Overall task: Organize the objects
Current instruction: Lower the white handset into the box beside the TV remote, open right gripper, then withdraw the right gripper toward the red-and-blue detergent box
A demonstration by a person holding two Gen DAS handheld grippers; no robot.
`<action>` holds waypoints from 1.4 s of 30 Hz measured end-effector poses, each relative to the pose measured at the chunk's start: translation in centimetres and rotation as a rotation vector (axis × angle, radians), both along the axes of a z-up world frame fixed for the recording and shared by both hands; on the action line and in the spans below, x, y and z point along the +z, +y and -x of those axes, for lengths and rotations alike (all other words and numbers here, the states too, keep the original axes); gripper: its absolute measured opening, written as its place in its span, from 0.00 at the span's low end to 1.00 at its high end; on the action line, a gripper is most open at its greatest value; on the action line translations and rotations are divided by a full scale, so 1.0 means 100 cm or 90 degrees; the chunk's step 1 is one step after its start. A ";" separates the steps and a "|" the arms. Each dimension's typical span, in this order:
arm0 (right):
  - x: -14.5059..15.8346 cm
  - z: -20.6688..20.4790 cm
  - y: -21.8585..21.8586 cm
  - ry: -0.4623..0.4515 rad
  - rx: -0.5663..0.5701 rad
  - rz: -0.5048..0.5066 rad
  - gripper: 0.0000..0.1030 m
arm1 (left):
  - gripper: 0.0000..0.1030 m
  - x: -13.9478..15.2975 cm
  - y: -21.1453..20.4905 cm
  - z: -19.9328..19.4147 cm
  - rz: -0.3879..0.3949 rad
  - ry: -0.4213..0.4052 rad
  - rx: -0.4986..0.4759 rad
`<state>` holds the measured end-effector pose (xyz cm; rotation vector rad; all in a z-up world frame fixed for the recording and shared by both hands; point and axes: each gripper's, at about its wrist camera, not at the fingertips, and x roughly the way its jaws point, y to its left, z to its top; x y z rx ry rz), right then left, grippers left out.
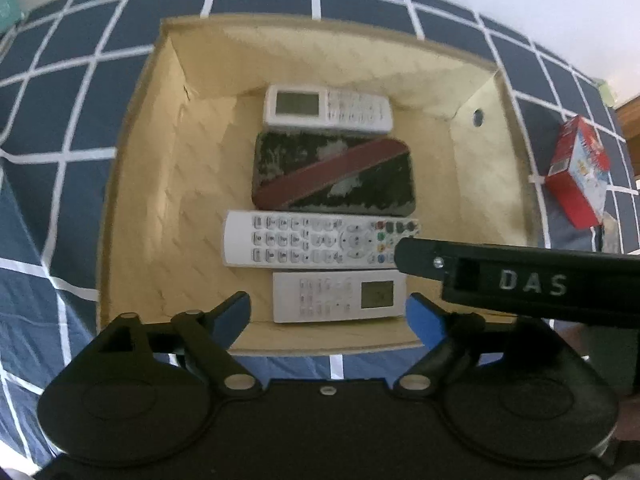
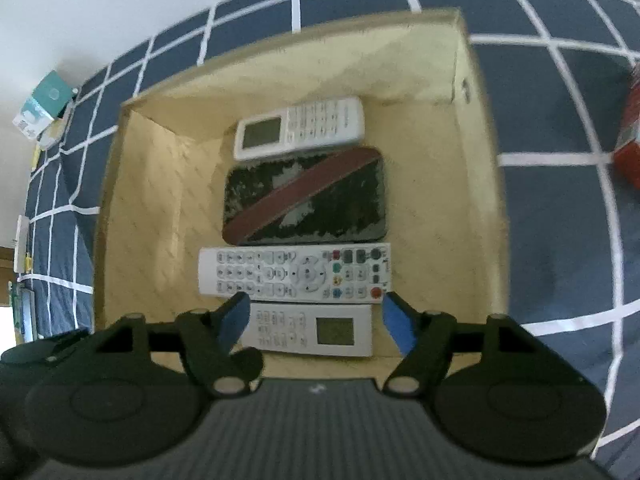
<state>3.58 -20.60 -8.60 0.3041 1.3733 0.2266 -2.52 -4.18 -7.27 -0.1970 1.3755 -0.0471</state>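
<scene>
A tan open box (image 1: 132,184) (image 2: 486,184) stands on a blue checked cloth. Inside lie, from far to near, a white remote with a screen (image 1: 326,109) (image 2: 300,127), a worn black phone (image 1: 334,178) (image 2: 306,196) with a dark red strip (image 1: 332,172) (image 2: 300,196) across it, a long white remote with coloured buttons (image 1: 316,240) (image 2: 294,274), and a small white remote with a screen (image 1: 340,296) (image 2: 308,330). My left gripper (image 1: 328,316) is open above the box's near edge. My right gripper (image 2: 314,322) is open, straddling the small remote; its black body (image 1: 520,280) shows in the left wrist view.
A red carton (image 1: 578,172) (image 2: 630,136) lies on the cloth right of the box. A teal and white box (image 2: 42,108) sits at the cloth's far left corner. White wall lies beyond the cloth.
</scene>
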 end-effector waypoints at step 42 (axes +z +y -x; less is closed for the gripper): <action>0.076 0.083 -0.330 -0.136 -0.069 0.054 1.00 | 1.00 0.051 -0.275 0.019 -0.066 -0.101 -0.025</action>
